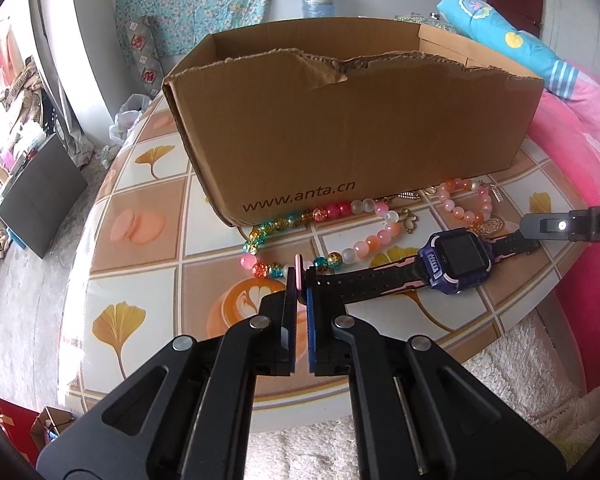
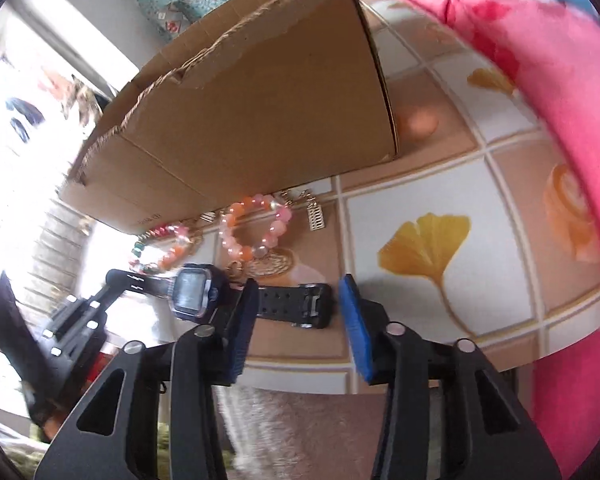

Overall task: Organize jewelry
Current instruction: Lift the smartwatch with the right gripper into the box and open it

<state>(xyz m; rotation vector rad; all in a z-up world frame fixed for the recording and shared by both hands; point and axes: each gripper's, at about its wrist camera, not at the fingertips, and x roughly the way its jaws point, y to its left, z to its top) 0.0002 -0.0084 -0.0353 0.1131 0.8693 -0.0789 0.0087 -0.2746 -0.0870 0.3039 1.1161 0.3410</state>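
A purple-faced watch [image 1: 454, 258] with a black and pink strap lies on the table in front of a brown cardboard box [image 1: 352, 120]. My left gripper [image 1: 300, 284] is shut on the end of the watch's strap. My right gripper [image 2: 296, 300] is open, its blue pads on either side of the watch's other strap end [image 2: 296, 306]; its tip also shows in the left wrist view [image 1: 540, 226]. A multicolour bead bracelet [image 1: 320, 232] and a pink bead bracelet [image 1: 466, 198] lie between the watch and the box. The pink bracelet also shows in the right wrist view [image 2: 256, 224].
The round table [image 1: 140, 264] has a tile-pattern cover. Small gold charms [image 1: 410, 220] lie by the box. A pink blanket [image 1: 580, 160] lies to the right of the table. A white rug [image 1: 520, 360] is below the table edge.
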